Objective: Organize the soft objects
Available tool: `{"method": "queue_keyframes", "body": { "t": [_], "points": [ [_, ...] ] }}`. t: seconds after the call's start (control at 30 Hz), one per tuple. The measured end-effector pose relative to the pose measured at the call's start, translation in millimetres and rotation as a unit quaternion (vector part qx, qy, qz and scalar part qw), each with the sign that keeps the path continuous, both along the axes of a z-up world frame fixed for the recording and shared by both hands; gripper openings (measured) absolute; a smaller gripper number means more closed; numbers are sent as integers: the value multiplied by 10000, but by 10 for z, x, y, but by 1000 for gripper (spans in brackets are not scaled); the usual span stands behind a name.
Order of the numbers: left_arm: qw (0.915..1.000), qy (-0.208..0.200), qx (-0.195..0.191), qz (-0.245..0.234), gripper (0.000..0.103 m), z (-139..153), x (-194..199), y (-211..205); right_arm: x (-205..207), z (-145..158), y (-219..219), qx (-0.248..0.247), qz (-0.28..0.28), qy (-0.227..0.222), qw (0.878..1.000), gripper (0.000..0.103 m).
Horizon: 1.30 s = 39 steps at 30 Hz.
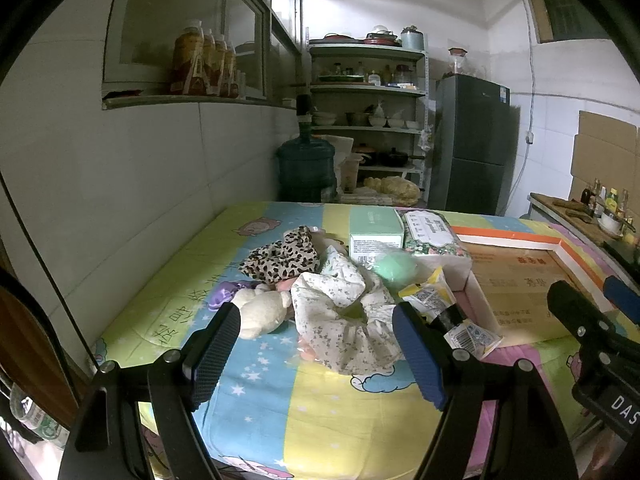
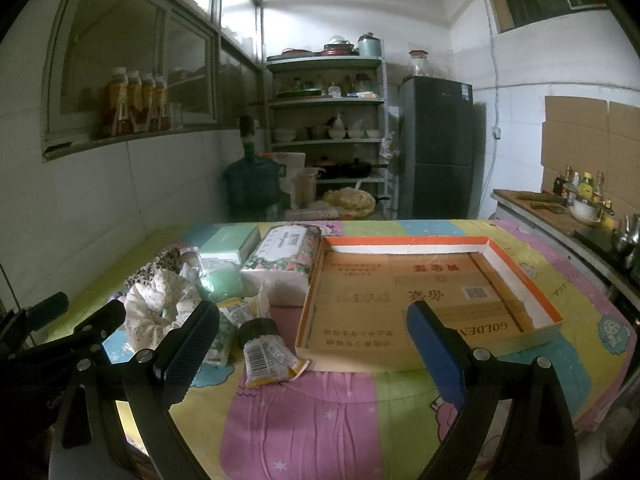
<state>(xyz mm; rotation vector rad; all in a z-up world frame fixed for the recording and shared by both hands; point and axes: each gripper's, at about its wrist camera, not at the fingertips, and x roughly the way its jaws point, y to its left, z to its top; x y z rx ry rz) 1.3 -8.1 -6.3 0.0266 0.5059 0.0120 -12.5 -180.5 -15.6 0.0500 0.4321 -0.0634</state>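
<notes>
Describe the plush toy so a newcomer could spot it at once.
On the cartoon-print sheet, find the pile of soft things left of the cardboard tray. The plush toy lies at the pile's near-left edge, beside the floral scrunchie: the only plain cream, fuzzy thing there.

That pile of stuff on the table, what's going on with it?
A person holds a claw in each hand over a table with a cartoon-print cover. Both the left claw and the right claw are open and hold nothing. A heap of soft things, including a floral cloth, a leopard-print cloth and a plush toy, lies beside a shallow cardboard tray with nothing in it.
</notes>
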Motion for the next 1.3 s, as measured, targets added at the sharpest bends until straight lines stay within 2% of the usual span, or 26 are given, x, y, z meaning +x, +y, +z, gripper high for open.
{"method": "queue_keyframes", "body": {
  "t": [0.5,0.8,1.07,1.17,1.3],
  "points": [
    [9999,37,-77,68,79,-33,3,33,21,-22,44,21,121,41,9999,95],
    [9996,101,-215,164,79,-96,50,374,110,-127,118,72,460,194,9987,95],
    [9971,283,-682,-205,79,-255,208,613,306,-297,190,266,941,438,9942,95],
    [9956,348,-770,-418,78,-297,300,544,365,-335,221,229,992,473,9937,95],
    [9930,567,-778,-677,71,-406,490,366,429,-367,221,128,1024,487,9935,95]
  ]
}}
